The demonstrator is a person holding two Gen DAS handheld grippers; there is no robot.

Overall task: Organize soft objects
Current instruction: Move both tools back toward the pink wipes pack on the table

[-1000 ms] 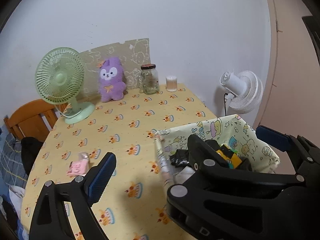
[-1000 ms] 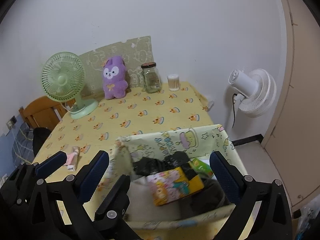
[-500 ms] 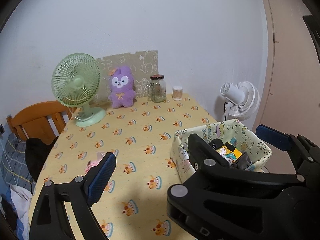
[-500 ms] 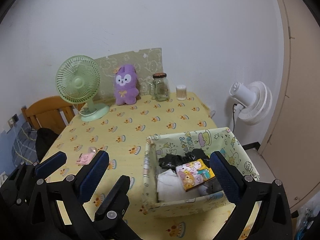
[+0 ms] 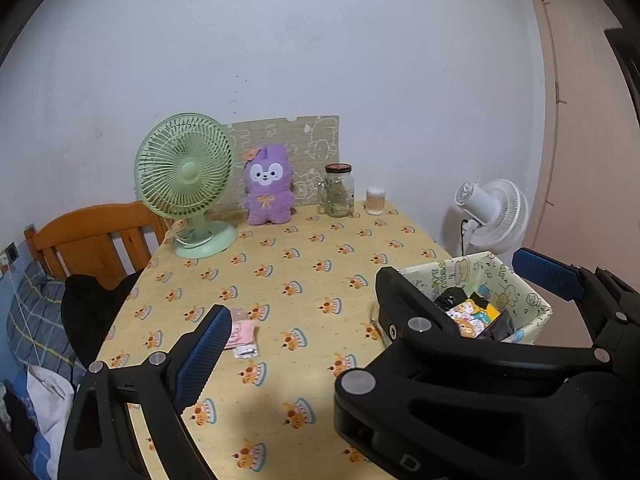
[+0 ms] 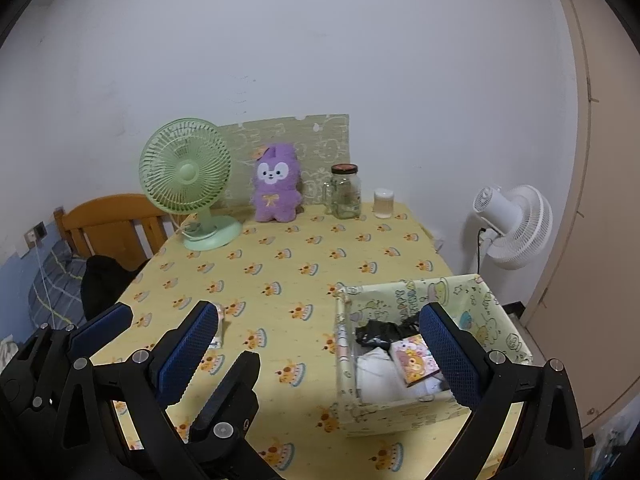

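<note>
**Both tools wide open over the table**

Now a yellow cake-print cloth covers the table (image 6: 280, 264), set against a white wall, with a wooden chair (image 6: 108, 224) at left. A fuzzy purple plush (image 6: 277, 190) sits upper centre between a green fan (image 6: 188, 176) and a glass jar (image 6: 346, 192). The soft-walled printed basket (image 6: 416, 296) lies lower right, between the right tool's (image 6: 320, 352) spread fingers. The left tool (image 5: 372, 312) gapes empty, a pink packet (image 5: 242, 332) beside its left finger.

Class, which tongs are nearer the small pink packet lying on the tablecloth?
Left. The left tongs have one finger right beside the pink packet; the right tongs sit further right, by the fabric box.
</note>
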